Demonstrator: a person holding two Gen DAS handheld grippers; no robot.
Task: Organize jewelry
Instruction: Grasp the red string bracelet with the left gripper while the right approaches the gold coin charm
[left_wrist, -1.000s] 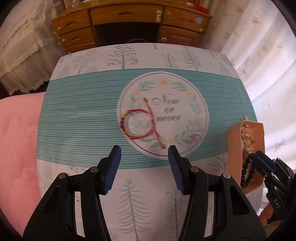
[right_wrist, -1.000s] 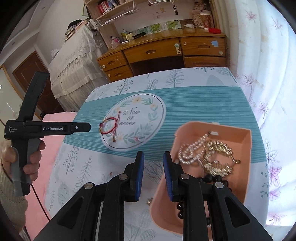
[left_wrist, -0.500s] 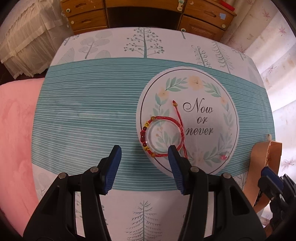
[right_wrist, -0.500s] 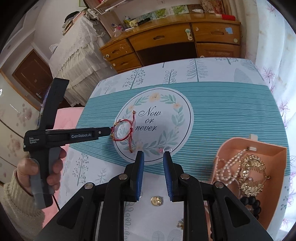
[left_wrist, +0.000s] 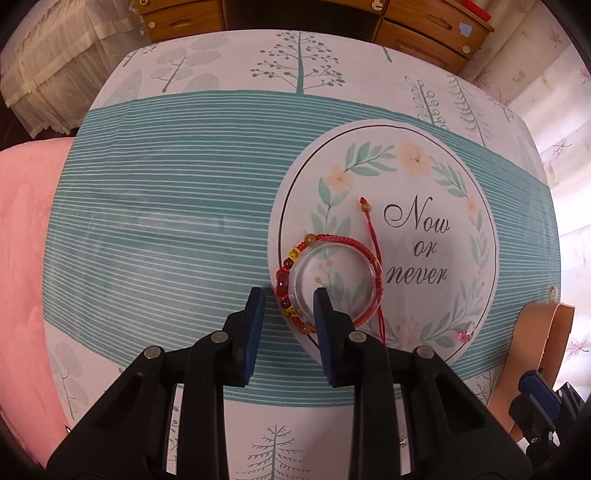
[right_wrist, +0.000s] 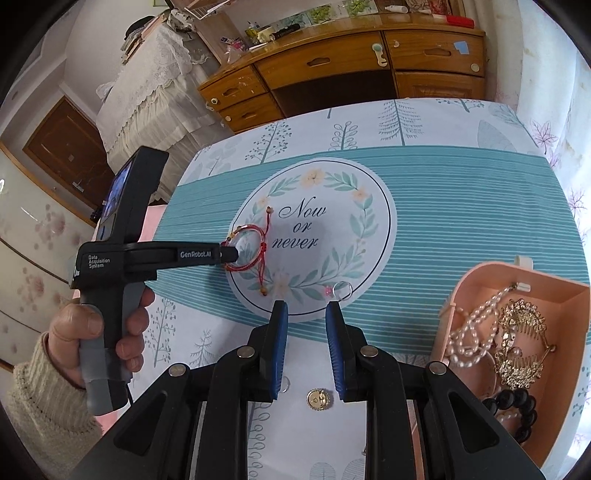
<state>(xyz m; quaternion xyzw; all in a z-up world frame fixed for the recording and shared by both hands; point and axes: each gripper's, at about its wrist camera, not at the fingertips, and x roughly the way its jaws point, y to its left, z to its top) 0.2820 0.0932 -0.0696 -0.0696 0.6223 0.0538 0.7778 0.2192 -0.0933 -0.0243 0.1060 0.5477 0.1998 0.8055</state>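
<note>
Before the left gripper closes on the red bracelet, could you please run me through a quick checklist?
1. Left gripper open: ok.
2. Red bracelet beaded side between the fingers: ok; right finger sits inside the loop.
3. Fingers low enough to pinch: cannot tell.
4. Loose cord tail clear of the fingers: ok.
5. Pink tray has room: ok.
6. Right gripper out of the way: ok, open and apart.

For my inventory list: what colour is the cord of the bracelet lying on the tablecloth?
Red, with dark red and amber beads; the bracelet shows best in the left wrist view.
</note>
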